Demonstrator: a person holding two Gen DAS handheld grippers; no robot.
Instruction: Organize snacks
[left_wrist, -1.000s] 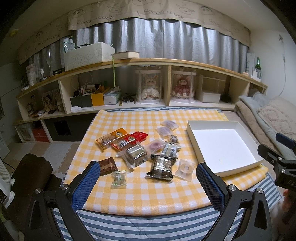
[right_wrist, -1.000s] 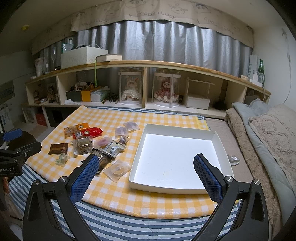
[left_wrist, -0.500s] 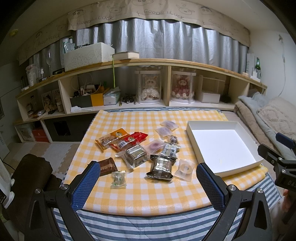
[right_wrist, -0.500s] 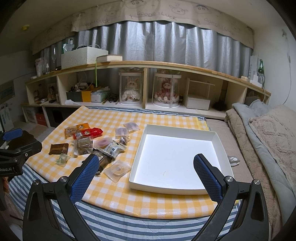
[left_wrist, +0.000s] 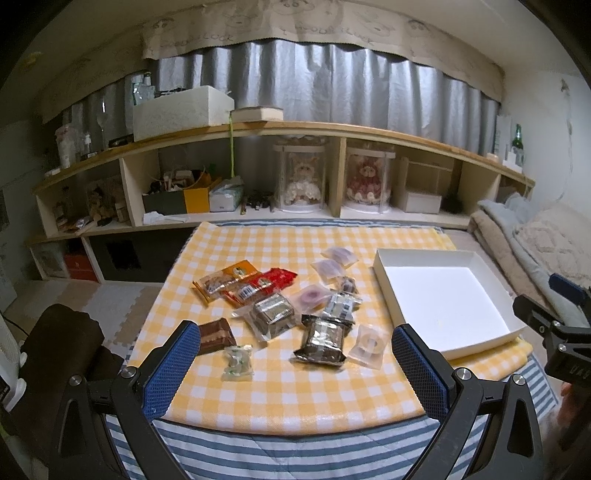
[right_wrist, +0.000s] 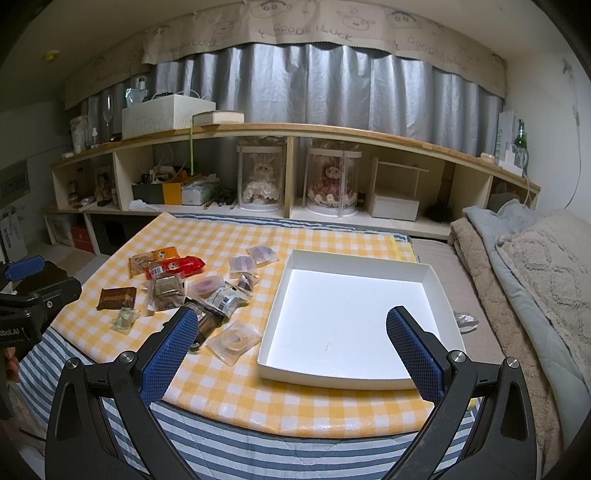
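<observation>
Several wrapped snacks lie in a loose cluster on the yellow checked cloth (left_wrist: 280, 398): an orange packet (left_wrist: 225, 277), a red packet (left_wrist: 262, 286), a brown bar (left_wrist: 216, 336), a dark foil pack (left_wrist: 325, 341) and clear pouches (left_wrist: 369, 345). An empty white tray (left_wrist: 448, 299) sits to their right, also in the right wrist view as the white tray (right_wrist: 354, 317). My left gripper (left_wrist: 293, 363) hangs open above the near table edge, in front of the cluster. My right gripper (right_wrist: 293, 341) is open too, before the tray's near rim, holding nothing.
A long wooden shelf unit (left_wrist: 332, 136) with boxes and two cased dolls (left_wrist: 303, 181) runs behind the table. Folded blankets (right_wrist: 535, 266) lie to the right. A dark cushion (left_wrist: 55, 339) sits at the left floor. The striped bedcover (left_wrist: 295, 454) hangs below the cloth.
Both grippers have stayed nearly still; the left wrist view has shifted very slightly. No snack has moved.
</observation>
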